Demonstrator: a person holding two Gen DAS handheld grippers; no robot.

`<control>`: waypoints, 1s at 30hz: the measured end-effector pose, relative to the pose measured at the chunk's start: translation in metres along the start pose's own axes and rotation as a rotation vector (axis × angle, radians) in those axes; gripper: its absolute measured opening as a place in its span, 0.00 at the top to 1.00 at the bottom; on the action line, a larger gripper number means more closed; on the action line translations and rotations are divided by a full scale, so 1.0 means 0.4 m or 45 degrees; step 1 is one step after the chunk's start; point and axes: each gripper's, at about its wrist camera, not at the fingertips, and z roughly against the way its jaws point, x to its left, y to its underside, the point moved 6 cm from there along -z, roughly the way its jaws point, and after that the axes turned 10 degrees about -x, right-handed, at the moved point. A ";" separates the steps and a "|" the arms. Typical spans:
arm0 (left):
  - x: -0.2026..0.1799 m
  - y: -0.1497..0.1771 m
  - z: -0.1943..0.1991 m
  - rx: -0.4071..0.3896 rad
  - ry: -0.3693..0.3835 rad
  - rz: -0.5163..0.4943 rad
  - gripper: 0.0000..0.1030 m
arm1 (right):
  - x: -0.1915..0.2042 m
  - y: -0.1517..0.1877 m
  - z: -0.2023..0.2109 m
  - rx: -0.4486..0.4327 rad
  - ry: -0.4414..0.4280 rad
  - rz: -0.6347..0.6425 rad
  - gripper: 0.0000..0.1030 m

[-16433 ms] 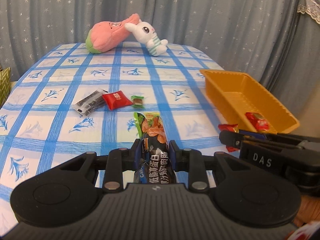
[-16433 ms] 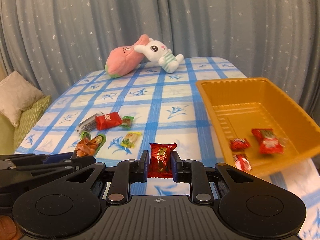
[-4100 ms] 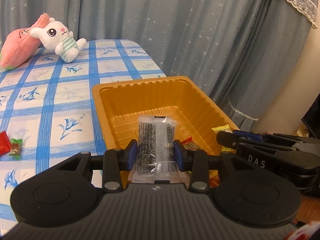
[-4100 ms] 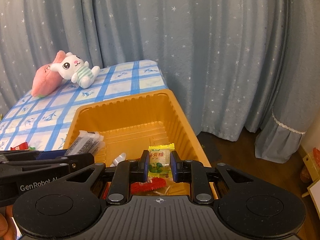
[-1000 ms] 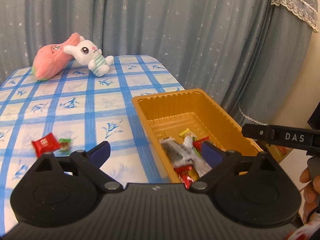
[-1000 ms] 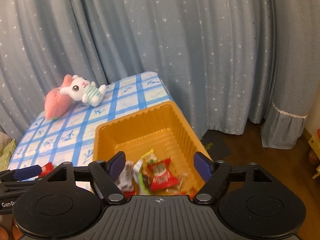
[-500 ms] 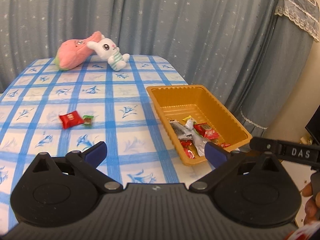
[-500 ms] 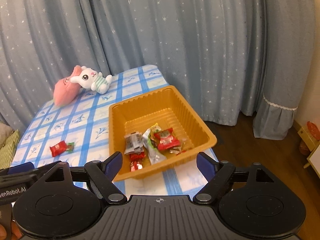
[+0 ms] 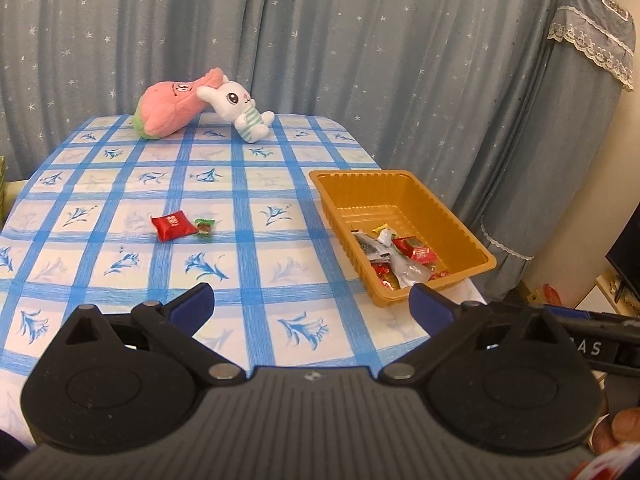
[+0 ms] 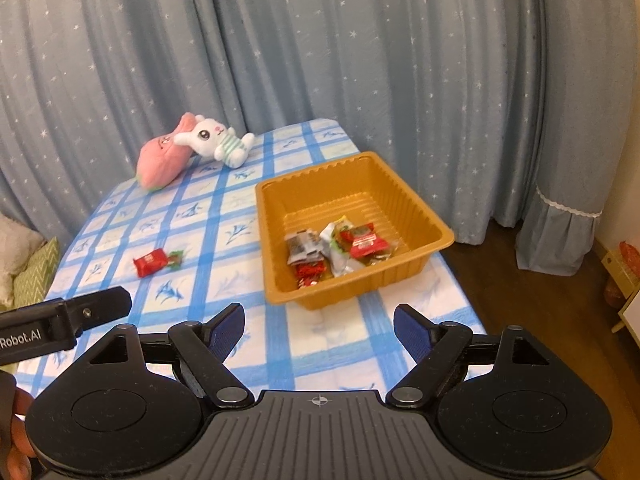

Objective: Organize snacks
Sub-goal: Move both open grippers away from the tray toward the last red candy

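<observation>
Snacks: most sit in the orange tray (image 10: 424,222); two lie loose on the table. Left gripper (image 9: 312,306) has jaws spread wide, nothing between them, hovering above the near part of the checkered tablecloth (image 9: 256,264). Right gripper (image 10: 319,326) likewise has jaws spread wide and holds nothing, above the near table edge in front of the tray. Each gripper shows at the edge of the other's view, so they are side by side.

Tray sits near the right edge of the table. Its near end holds a pile: red wrapped snack (image 10: 366,242) on top at right, clear-and-black packet (image 10: 303,245) at left, small red candies (image 10: 310,270) at the near wall, a crumpled clear wrapper (image 10: 340,258) between them, a bit of yellow wrapper behind. In the left wrist view the same pile is at the tray's near end, red wrapped snack (image 9: 416,252) at right. Far half of the tray floor is bare.

Loose on the cloth, well left of the tray: red packet (image 9: 173,225) with small green candy (image 9: 205,227) just beside it on the right; cannot tell if touching.

At the far end of the table: pink plush (image 9: 172,108) and white bunny plush (image 9: 240,110) leaning together. Grey-blue starred curtain (image 9: 360,40) behind. Wood floor (image 10: 540,300) at right of the table.
</observation>
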 end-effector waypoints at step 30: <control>0.188 0.023 0.030 -0.009 -0.107 0.027 0.00 | 0.162 0.022 -0.044 0.033 -0.119 0.102 0.21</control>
